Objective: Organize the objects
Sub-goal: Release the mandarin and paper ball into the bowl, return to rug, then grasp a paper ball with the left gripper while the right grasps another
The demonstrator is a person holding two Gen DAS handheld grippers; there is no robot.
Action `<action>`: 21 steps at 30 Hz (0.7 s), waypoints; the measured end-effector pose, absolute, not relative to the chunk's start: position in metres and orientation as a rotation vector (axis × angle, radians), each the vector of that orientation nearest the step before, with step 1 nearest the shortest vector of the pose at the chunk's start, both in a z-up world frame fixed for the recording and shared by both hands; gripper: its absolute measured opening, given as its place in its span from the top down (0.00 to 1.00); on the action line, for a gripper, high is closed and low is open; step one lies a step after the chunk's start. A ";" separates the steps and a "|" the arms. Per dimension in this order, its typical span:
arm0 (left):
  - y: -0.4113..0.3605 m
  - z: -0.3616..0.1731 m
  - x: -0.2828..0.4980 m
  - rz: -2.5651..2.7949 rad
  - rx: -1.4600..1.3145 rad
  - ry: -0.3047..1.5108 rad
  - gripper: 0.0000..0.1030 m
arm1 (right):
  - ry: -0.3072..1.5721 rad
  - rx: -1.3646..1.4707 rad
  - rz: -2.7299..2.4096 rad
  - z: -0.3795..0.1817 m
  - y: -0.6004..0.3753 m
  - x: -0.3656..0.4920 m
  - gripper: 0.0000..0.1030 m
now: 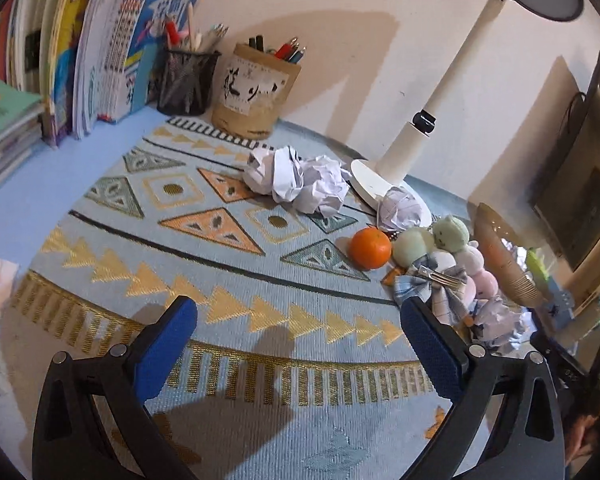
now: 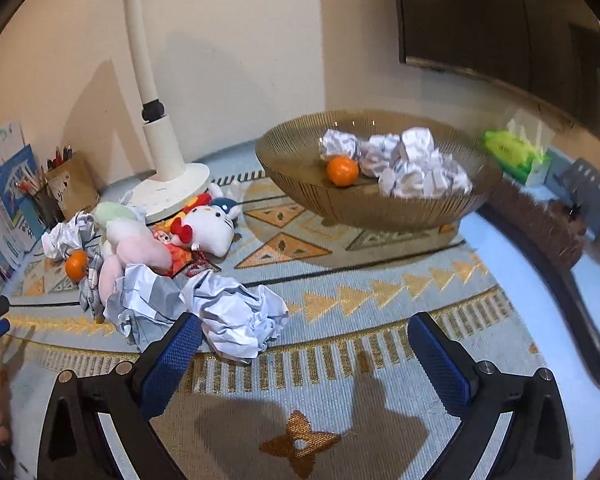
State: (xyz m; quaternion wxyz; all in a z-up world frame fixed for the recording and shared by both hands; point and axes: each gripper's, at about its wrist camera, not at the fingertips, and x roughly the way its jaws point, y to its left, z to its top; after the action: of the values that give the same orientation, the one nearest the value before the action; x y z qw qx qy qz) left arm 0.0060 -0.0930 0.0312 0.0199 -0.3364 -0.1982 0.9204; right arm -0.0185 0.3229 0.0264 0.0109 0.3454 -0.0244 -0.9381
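On the patterned mat (image 2: 380, 304) covering the worktop, we are holding both claws wide and empty: the right claw (image 2: 304, 344) just beside crumpled paper (image 2: 236, 320), the left claw (image 1: 298, 328) near an orange (image 1: 370, 248). The bowl (image 2: 380, 204) is holding more paper and another orange (image 2: 342, 171).

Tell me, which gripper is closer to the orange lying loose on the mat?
Probably left. The left gripper faces the round orange fruit beyond its fingers. The right gripper sees it far leftward, behind crumpled paper.
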 end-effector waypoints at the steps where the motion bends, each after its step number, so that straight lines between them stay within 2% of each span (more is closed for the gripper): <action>1: -0.091 0.031 0.007 2.858 -1.043 -0.597 0.02 | -0.063 1.070 -2.927 0.024 0.322 -0.017 0.00; 6: -0.085 0.032 0.010 2.885 -1.028 -0.531 0.02 | -0.042 1.079 -2.910 0.022 0.321 -0.017 0.00; 13: -0.092 0.031 0.004 2.832 -1.080 -0.605 0.02 | -0.089 1.077 -2.887 0.021 0.324 -0.019 0.00; 17: -0.108 0.053 -0.020 2.759 -1.125 -0.648 0.02 | -0.118 1.049 -2.864 0.027 0.325 -0.018 0.00; 21: -0.126 0.072 -0.069 2.850 -1.160 -0.557 0.02 | -0.241 1.157 -2.718 0.028 0.320 -0.040 0.00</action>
State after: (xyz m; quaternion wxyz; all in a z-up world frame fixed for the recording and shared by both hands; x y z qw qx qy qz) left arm -0.0693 -0.1262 0.0723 0.0075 -0.3709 -0.1781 0.9114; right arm -0.0399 0.3202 0.0278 0.0886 0.3887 -0.0811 -0.9135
